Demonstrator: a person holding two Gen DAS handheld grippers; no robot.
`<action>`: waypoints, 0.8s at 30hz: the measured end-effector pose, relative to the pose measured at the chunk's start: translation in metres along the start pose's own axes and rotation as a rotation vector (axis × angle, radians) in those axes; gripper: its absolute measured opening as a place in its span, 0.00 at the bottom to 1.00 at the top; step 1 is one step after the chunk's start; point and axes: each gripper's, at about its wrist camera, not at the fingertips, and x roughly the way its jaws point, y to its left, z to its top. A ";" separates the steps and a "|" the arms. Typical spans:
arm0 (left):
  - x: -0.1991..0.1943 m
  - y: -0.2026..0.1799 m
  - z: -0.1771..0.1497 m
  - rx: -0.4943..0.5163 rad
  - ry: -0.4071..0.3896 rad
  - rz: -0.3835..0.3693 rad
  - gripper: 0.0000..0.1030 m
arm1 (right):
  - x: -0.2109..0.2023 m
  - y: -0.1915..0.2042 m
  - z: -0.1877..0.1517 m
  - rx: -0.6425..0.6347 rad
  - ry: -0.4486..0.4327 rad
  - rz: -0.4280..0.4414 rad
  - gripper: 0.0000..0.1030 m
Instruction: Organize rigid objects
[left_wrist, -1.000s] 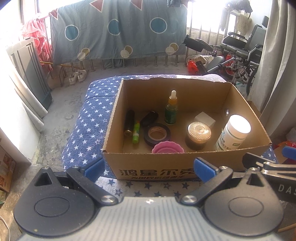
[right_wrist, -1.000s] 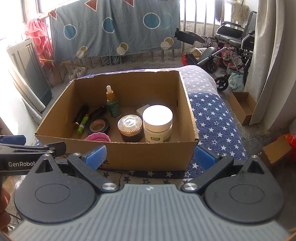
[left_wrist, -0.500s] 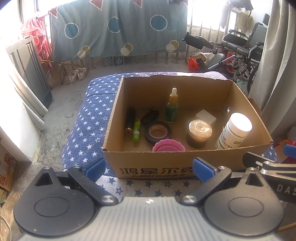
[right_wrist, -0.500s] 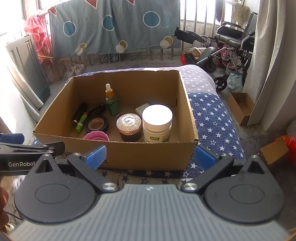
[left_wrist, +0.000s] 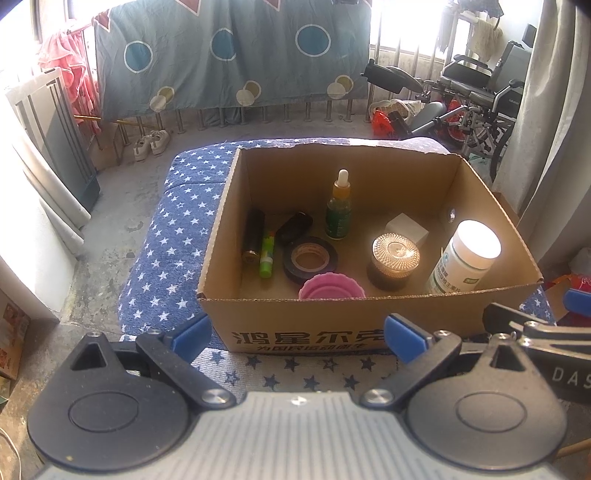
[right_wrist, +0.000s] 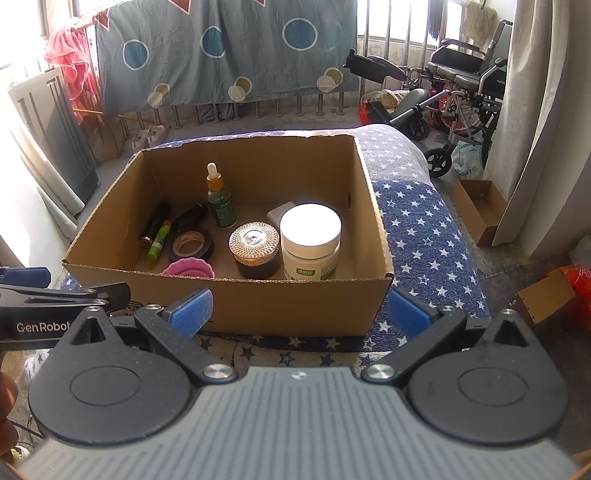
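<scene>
An open cardboard box (left_wrist: 369, 325) (right_wrist: 229, 306) stands on a blue star-patterned cushion (left_wrist: 173, 236). Inside are a dropper bottle (left_wrist: 339, 206) (right_wrist: 219, 201), a black tape roll (left_wrist: 311, 258) (right_wrist: 192, 243), a pink cup (left_wrist: 331, 288) (right_wrist: 189, 267), a brown glass jar (left_wrist: 394, 260) (right_wrist: 255, 249), a white-lidded jar (left_wrist: 465, 260) (right_wrist: 311, 240), a green stick (left_wrist: 266, 254) (right_wrist: 159, 240), dark tubes and a small white box (left_wrist: 406, 230). My left gripper (left_wrist: 297, 334) is open and empty before the box's near wall. My right gripper (right_wrist: 299, 312) is open and empty there too.
Wheelchairs (right_wrist: 454, 92) stand at the back right. A patterned sheet (left_wrist: 229, 55) hangs on a railing behind. Shoes (left_wrist: 151, 142) lie on the concrete floor. A small cardboard box (right_wrist: 480, 210) lies on the floor at the right by a curtain (right_wrist: 546, 110).
Both grippers have drawn back slightly from the box and stay open. Nothing in the box has moved.
</scene>
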 end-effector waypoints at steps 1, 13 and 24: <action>0.000 0.000 0.000 0.000 0.001 0.001 0.97 | 0.000 0.000 0.000 0.002 0.002 0.001 0.99; 0.004 -0.003 -0.001 0.000 0.018 -0.002 0.97 | 0.003 -0.002 -0.002 0.006 0.012 -0.001 0.99; 0.005 -0.003 -0.001 -0.002 0.018 -0.002 0.97 | 0.003 -0.002 -0.002 0.006 0.012 -0.002 0.99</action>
